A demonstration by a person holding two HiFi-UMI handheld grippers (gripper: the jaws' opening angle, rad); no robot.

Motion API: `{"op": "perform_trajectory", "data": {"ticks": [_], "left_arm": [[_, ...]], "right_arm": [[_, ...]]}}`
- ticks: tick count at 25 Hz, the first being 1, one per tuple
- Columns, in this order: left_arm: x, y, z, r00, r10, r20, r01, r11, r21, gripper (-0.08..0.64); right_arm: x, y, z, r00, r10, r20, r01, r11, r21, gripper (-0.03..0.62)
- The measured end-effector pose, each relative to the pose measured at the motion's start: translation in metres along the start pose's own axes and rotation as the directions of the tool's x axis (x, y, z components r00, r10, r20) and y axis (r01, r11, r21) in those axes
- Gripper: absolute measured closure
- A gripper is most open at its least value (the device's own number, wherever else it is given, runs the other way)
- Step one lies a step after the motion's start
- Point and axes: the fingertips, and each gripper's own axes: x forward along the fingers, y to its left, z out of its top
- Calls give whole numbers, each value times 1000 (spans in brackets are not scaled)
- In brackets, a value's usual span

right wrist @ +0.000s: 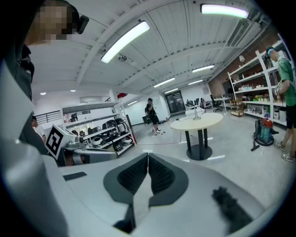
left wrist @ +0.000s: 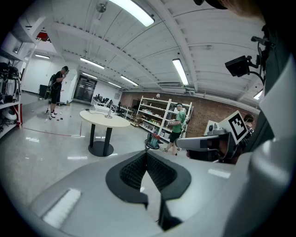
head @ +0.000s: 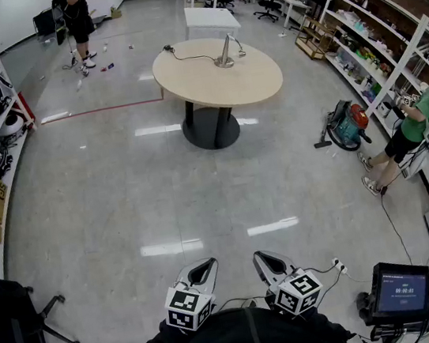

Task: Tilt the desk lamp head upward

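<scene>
Both claws are shut and empty. Left claw [head: 203,268] and right claw [head: 269,261] sit side by side, low at my body, tips aimed forward and a bit down. Each claw's own view shows its ribbed pads [left wrist: 135,170] pressed together with nothing between them.

Desk lamp [head: 225,52] stands on the round table [head: 220,100], toward its far edge and slightly right of the middle. A cable [head: 193,55] runs from it along the top to the far left edge. The lamp is well apart from both claws. Open floor [head: 164,206], the table's near edge and most of the tabletop lie between us.

Key relation: the lamp is almost dead ahead and lines up closer with the right claw than the left. I judge the right one marginally nearer, but not by much. The stem rises off its base, so the long axis is roughly upright. It's too small here to tell its lean, or which way the head faces.

Judgement: tilt not started, this is the approach. I need to close to the near edge, then reach across or go round. Vacuum cleaner [head: 347,124] sits on the floor off the table's right edge, so that side is tighter.
</scene>
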Motion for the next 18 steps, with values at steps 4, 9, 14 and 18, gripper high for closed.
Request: {"op": "perform_trajectory", "data": {"ticks": [4,9,14,18], "left_arm": [[-9,24,-2,1000,15,8,-15,1000,-24,552],[-14,31,-5,1000,9,-7,-9,999,-47,552],[-12,62,-12,999,-25,-28,24,999,-38,552],[-1,76,-19,998,-36,-47,35,999,-25,552]], "right_arm": [[20,13,-1,1000,-1,-25,0,1000,-9,586],[26,23,0,999,-7,-47,6,1000,-11,586],[56,32,-9,998,-32,-49,33,999,9,586],[74,25,-17,998,-36,-43,37,999,22,586]]}}
